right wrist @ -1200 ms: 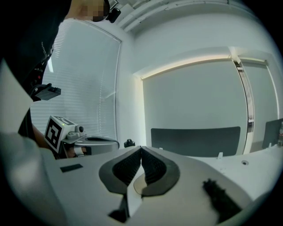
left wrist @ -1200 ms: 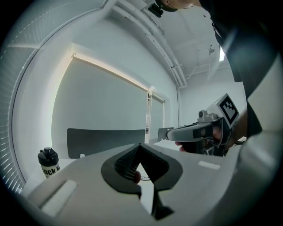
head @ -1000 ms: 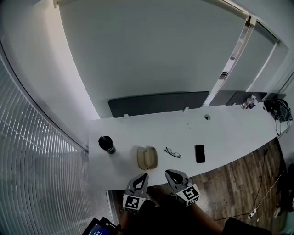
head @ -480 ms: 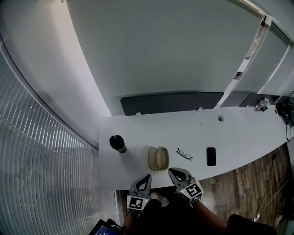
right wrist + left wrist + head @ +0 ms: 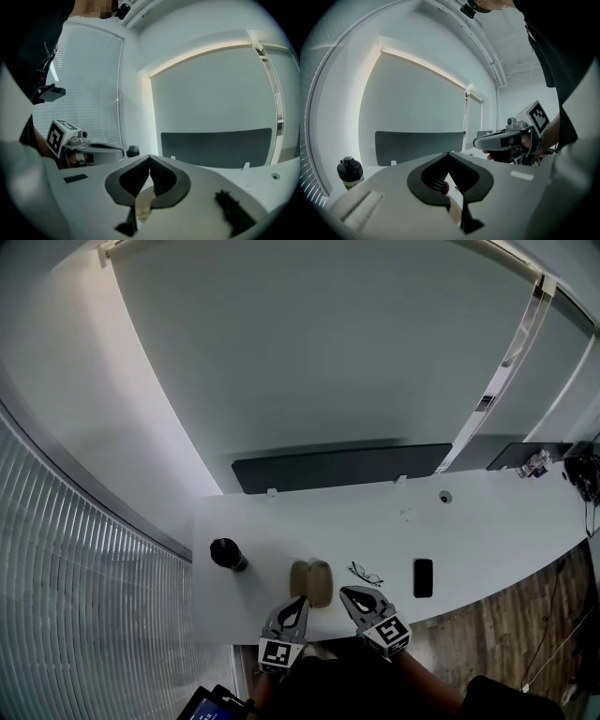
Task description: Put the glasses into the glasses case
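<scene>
Glasses (image 5: pixel 366 575), head view: lying on white table (image 5: pixel 487 521), between beige case (image 5: pixel 311 582) on their left and black phone (image 5: pixel 423 577) on their right, apart from both. Case close to table's near edge, showing two pale halves side by side. Black bottle (image 5: pixel 227 555) upright, further left. Left gripper (image 5: pixel 299 600) held low at near edge, pointing at case, tip just short of it. Right gripper (image 5: pixel 344 592) just beside it, pointing toward gap between case and glasses, touching neither. Dark panel (image 5: pixel 337 468) along table's far edge; plain pale wall (image 5: pixel 328 352) behind; blinds (image 5: pixel 75 615) at left; wood floor (image 5: pixel 506 643) at lower right.

Left gripper view: left gripper (image 5: pixel 448 154) nearly level, jaw tips meeting, nothing clamped. Right gripper (image 5: pixel 504 139) alongside at right, marker cube on top. Bottle (image 5: pixel 349 171) at far left, panel (image 5: pixel 419 145) beyond.

Right gripper view: right gripper (image 5: pixel 150 157) nearly level, jaw tips pressed together, nothing between them; beige patch seen through gap below tips, likely case. Left gripper (image 5: pixel 93 152) at left, bottle (image 5: pixel 133 151) past it, blinds (image 5: pixel 89 84) behind, panel (image 5: pixel 215 147) across the back.
</scene>
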Action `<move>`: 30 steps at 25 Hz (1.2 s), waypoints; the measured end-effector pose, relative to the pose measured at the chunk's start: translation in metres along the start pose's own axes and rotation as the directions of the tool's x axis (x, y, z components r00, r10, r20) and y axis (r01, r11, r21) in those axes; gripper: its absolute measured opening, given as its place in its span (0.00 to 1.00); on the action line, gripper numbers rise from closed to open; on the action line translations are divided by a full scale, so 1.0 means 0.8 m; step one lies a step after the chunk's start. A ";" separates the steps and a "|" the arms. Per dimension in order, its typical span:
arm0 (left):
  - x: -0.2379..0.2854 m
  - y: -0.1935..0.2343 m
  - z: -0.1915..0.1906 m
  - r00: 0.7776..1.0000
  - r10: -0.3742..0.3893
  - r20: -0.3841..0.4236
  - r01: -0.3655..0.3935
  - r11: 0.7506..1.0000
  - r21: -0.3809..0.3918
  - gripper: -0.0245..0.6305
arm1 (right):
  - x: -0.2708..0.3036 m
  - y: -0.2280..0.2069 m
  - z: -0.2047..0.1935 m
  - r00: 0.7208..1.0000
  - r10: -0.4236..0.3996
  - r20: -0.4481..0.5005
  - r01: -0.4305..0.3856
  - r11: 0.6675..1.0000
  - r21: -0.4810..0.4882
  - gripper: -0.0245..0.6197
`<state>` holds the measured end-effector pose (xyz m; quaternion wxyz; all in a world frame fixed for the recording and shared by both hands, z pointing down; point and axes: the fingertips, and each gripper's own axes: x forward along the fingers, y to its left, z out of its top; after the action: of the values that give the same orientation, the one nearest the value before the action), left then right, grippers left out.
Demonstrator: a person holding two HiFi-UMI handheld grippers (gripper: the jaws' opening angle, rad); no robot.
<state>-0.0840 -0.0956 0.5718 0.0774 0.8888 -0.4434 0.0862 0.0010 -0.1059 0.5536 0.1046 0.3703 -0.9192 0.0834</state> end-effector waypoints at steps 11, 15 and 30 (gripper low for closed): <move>0.070 -0.017 0.013 0.999 0.029 -0.043 -0.029 1.000 0.009 0.05 | -0.012 -0.105 -0.020 0.999 -0.001 -0.044 0.002 1.000 0.020 0.05; 0.089 -0.020 0.018 0.995 0.071 -0.069 -0.071 0.997 -0.009 0.05 | -0.010 -0.131 -0.026 0.998 0.036 -0.044 -0.037 0.999 -0.003 0.05; 0.132 0.021 -0.010 0.989 0.039 -0.140 -0.042 0.999 -0.013 0.05 | 0.011 -0.162 -0.066 0.984 0.021 -0.178 -0.043 0.992 -0.119 0.05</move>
<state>-0.0357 -0.1861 0.6043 0.1135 0.8708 -0.4555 0.1460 0.0921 -0.1922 0.6169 0.2068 0.3395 -0.9155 0.0612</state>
